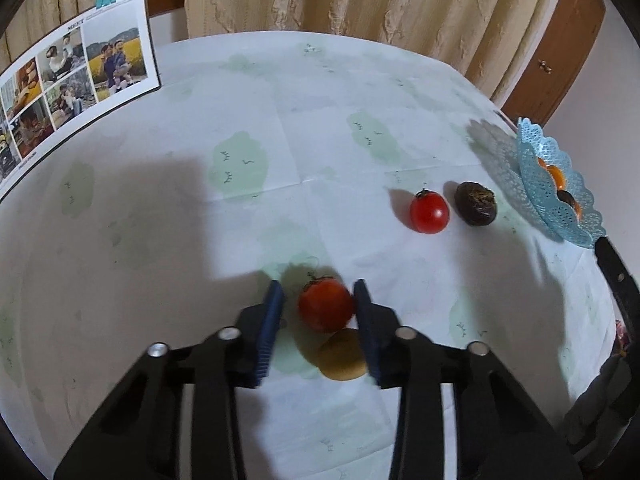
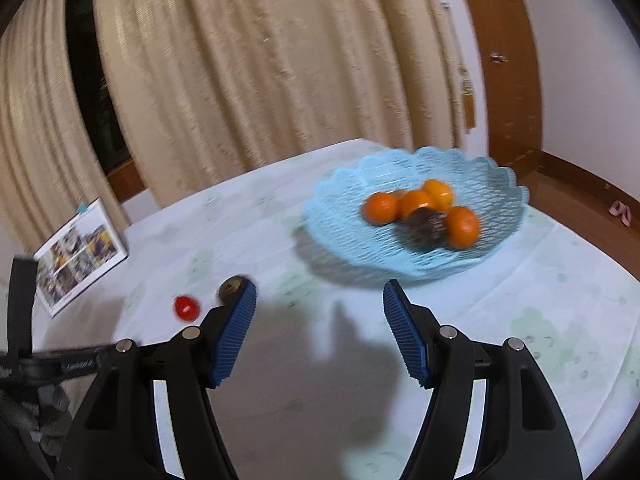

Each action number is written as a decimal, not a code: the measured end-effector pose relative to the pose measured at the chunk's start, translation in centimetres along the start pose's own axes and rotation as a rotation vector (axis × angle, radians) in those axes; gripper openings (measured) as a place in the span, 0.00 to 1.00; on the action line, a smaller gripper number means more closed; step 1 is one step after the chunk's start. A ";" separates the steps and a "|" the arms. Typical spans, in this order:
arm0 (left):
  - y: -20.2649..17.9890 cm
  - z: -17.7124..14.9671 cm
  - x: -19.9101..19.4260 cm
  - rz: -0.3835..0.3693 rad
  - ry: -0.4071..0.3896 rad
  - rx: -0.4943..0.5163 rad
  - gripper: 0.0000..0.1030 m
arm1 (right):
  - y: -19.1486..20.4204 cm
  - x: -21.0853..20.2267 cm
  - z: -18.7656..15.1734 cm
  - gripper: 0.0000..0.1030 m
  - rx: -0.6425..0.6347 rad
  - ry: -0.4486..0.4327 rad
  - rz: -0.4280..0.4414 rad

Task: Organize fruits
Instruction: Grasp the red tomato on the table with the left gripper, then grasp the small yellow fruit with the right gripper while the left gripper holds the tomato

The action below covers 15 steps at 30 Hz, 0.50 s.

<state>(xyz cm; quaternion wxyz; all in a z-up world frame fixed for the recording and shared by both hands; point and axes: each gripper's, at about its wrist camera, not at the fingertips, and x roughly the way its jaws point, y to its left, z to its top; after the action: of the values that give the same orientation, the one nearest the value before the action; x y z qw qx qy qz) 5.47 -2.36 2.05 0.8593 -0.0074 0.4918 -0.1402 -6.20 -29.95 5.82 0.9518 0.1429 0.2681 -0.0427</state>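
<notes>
Potato (image 1: 342, 356) under gripped tomato (image 1: 326, 308), second tomato (image 1: 429, 212) beyond

Heavy cream curtains (image 2: 260, 72) hung in folds behind the worktop (image 1: 320, 100), which wore a pale cloth printed with faint green patches. A dark gap of window (image 2: 92, 80) showed between two curtain panels. To the right stood a brown wooden door frame (image 2: 504, 60) against a white wall (image 2: 580, 60), with wooden skirting along its foot. A photo calendar (image 1: 76, 80), held by a teal clip, stood propped at the worktop's left edge. Strong light threw hard shadows across the cloth.
</notes>
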 end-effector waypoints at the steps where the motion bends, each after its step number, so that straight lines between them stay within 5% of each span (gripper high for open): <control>1: 0.0 0.0 -0.1 -0.008 -0.003 0.002 0.27 | 0.7 0.1 -0.2 0.66 -0.021 0.010 0.016; 15: 2.4 1.3 -5.4 0.097 -0.183 -0.035 0.27 | 10.3 2.1 -3.3 0.66 -0.256 0.264 0.330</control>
<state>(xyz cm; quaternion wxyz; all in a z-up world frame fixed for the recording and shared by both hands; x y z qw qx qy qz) 4.54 1.14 6.88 0.9062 -0.0113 0.4134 -0.0886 -4.42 -19.15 4.62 0.9130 0.0671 0.3663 0.1666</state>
